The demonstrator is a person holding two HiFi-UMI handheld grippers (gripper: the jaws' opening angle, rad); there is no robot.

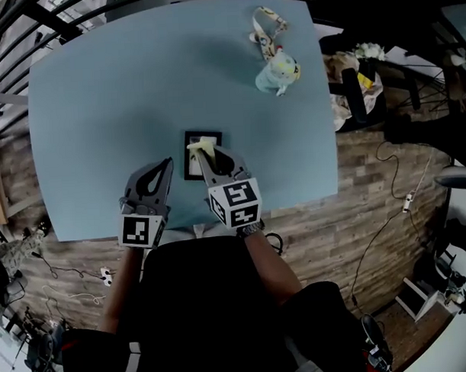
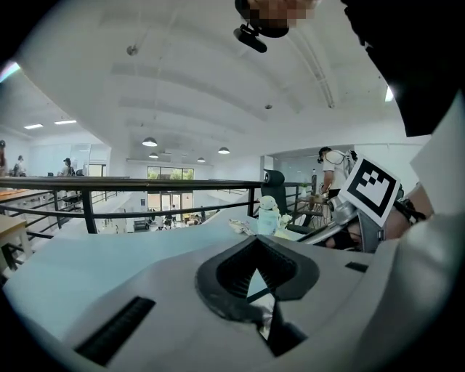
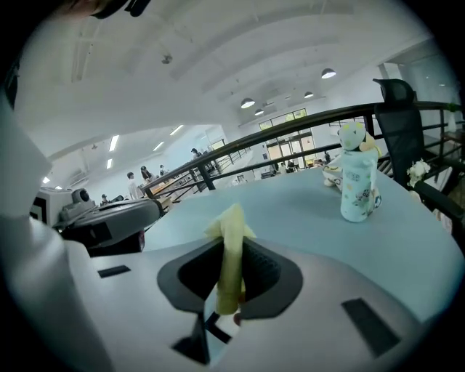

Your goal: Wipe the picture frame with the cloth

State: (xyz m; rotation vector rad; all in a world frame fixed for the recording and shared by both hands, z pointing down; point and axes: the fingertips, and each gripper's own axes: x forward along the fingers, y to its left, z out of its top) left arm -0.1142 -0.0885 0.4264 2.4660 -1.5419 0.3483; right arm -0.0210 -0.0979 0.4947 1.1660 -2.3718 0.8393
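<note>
The right gripper (image 1: 207, 155) has its jaws clenched on a folded yellow cloth (image 1: 203, 146). In the right gripper view the cloth (image 3: 231, 247) stands up between the pads as a narrow strip and pokes out past the tips. It is probably held this way so the free end, not the hard jaws, meets the surface when the gripper is lowered. The picture frame (image 1: 191, 164) lies flat on the blue bench (image 1: 100, 110), close to the person's edge. Seen from the head view it sits directly under the right gripper's tips, with the cloth over its upper part. Whether the cloth is pressing on the frame or only hanging above it cannot be told. The left gripper (image 1: 168, 164) is empty. In its own view the jaws are together with nothing between them, and they rest just beside the frame's left edge. That looks like a spot from which it could steady the frame during wiping, though it is not touching the frame now. A pale blue bottle (image 1: 278, 71) with a strap stands well apart at the far side of the bench, out of the way.
</note>
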